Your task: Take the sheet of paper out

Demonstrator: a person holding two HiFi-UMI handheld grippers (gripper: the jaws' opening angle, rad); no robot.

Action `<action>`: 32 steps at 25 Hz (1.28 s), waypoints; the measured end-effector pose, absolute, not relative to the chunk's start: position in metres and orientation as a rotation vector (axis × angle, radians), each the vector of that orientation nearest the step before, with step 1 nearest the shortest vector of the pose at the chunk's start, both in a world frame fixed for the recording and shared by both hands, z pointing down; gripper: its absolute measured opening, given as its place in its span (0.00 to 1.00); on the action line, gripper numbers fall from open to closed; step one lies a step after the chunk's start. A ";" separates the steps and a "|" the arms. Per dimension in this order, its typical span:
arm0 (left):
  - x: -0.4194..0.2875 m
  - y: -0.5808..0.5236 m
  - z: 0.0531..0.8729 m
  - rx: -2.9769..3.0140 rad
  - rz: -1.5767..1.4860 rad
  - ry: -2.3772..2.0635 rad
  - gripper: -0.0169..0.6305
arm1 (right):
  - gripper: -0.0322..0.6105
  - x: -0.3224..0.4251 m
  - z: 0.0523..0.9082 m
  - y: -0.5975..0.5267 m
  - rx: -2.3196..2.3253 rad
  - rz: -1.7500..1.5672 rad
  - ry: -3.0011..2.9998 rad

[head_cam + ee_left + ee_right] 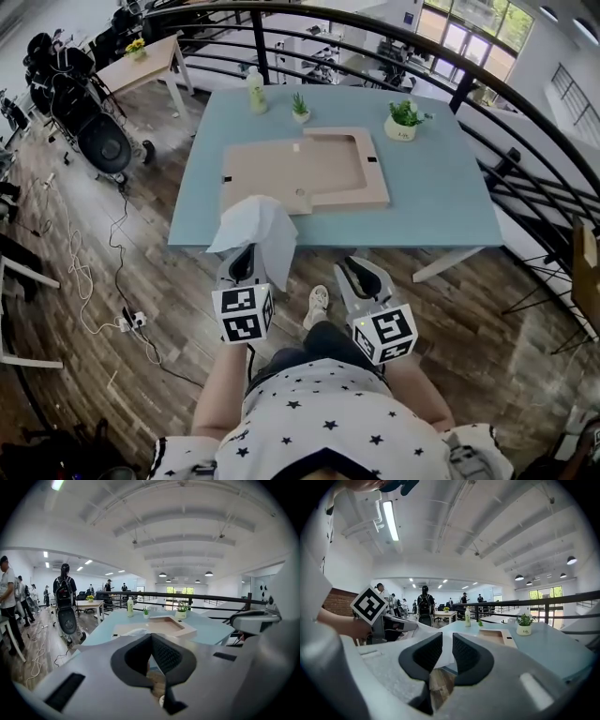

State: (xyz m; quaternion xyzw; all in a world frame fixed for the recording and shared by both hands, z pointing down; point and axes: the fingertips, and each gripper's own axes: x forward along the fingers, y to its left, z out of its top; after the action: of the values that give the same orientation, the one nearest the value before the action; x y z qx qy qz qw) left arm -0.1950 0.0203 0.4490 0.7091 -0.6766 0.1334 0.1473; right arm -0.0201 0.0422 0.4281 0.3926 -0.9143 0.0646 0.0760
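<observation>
A crumpled white sheet of paper (258, 225) stands up from my left gripper (247, 255), which is shut on its lower edge, in front of the table's near edge. In the left gripper view the jaws are pressed together (152, 652) and a bit of the paper (136, 632) shows above them. The flat brown cardboard folder (309, 169) lies open on the light blue table (441, 197). My right gripper (364, 272) is beside the left one, a gap showing between its pads (447, 651) with nothing in it. The paper (423, 631) is to its left.
A potted plant (403, 122), a small plant (300, 106) and a bottle (256, 91) stand at the table's far edge. A black railing (525, 103) curves round the right side. Office chairs (103, 141) and cables are on the wooden floor at left. People stand far back.
</observation>
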 end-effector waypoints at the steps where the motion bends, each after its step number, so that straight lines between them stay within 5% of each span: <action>1: -0.190 0.028 0.447 2.053 0.382 -1.938 0.03 | 0.15 -0.018 0.426 0.047 1.185 0.187 -2.739; 6: -0.171 0.058 0.437 2.110 0.357 -1.895 0.03 | 0.06 -0.010 0.420 0.065 1.237 0.174 -2.726; 32: -0.147 0.072 0.423 2.218 0.289 -1.825 0.03 | 0.06 0.011 0.421 0.072 1.385 0.139 -2.667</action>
State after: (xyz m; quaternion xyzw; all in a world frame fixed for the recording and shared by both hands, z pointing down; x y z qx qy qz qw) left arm -0.1466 0.0719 0.4227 0.7621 -0.6270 0.0992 0.1270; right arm 0.0112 0.0724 0.4206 0.4594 -0.8845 0.0462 0.0667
